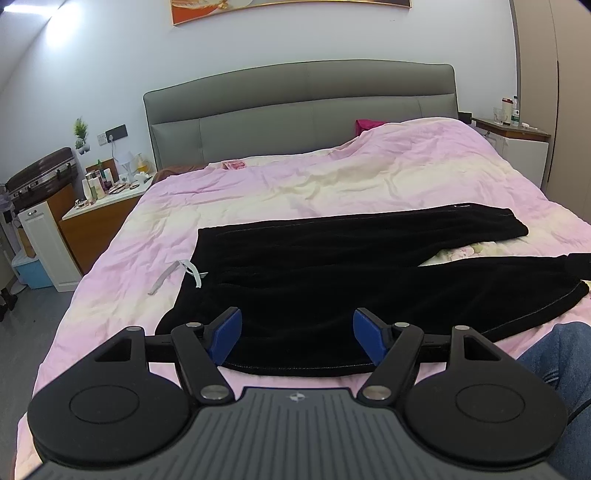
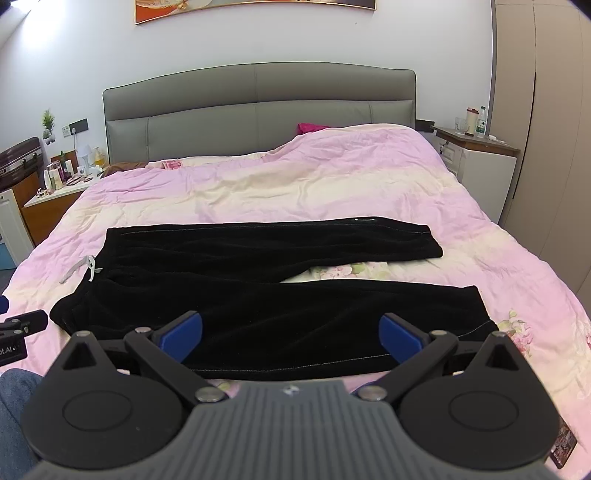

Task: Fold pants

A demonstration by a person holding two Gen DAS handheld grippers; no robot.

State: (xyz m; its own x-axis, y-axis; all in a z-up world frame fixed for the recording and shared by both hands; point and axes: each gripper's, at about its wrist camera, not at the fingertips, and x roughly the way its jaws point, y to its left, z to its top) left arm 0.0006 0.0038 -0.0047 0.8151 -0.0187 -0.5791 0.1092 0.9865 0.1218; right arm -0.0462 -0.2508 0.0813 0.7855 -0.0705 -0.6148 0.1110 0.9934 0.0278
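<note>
Black pants (image 2: 258, 295) lie lengthwise parallel to headboard (image 2: 258, 107), waistband left, cuffs right; left gripper (image 1: 297, 332) and right gripper (image 2: 290, 332) both spread, empty.

A wide bed (image 2: 480, 236) carries a wrinkled pink quilt (image 2: 280, 188) and has a grey padded headboard (image 2: 258, 107) at the far end. A dark pink cloth (image 2: 310, 127) lies near the headboard. On the left, a nightstand (image 1: 99, 218) holds many small bottles (image 1: 96, 184). On the right, another nightstand (image 2: 484, 162) holds a glass (image 2: 460, 125) and a bottle (image 2: 481, 122). A framed picture (image 2: 255, 7) hangs on the wall.
</note>
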